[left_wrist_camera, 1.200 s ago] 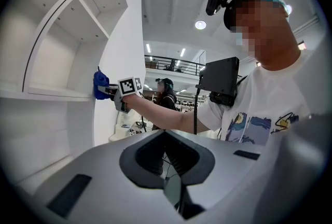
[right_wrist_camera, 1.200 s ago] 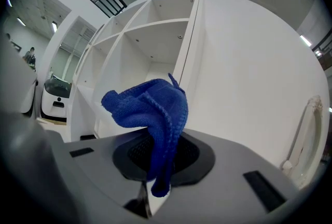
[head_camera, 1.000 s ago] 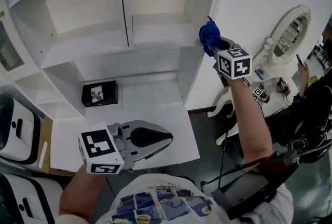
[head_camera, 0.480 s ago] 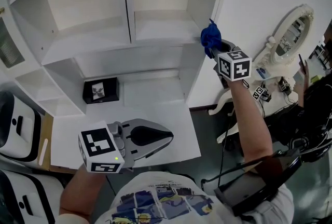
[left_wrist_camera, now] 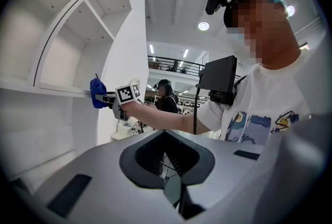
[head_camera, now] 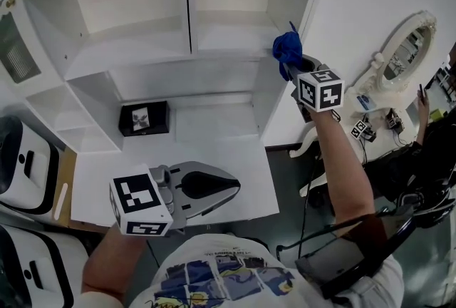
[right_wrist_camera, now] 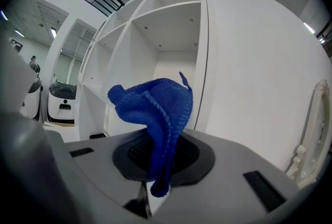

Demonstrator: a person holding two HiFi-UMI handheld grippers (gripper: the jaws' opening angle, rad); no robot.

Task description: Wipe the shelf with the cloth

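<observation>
A white shelf unit [head_camera: 135,50] with open compartments is seen filling the upper left of the head view, its boards bare. Below it, a white tabletop [head_camera: 214,157] is carried out toward the person. Rounded white machines [head_camera: 21,164] are seen past the tabletop's left edge. An oval mirror [head_camera: 402,50] in a white frame is seen well apart to the right, beyond the unit's outer side panel.

The left gripper [head_camera: 231,189] is held low over the front edge of the tabletop, pointing right. In its own view its jaws are seen drawn together, with nothing between them.

The right gripper [head_camera: 295,65] is raised at arm's length to the front edge of the unit's right side panel, level with a shelf board. Its jaws are closed on the cloth [head_camera: 287,50], as shown in the right gripper view, where the blue cloth [right_wrist_camera: 155,109] is pinched at its lower end and bunched up above the jaw tips. Whether the cloth touches the panel edge cannot be told.

A small black box [head_camera: 144,118] is set at the tabletop's back left corner, under the lowest shelf.
</observation>
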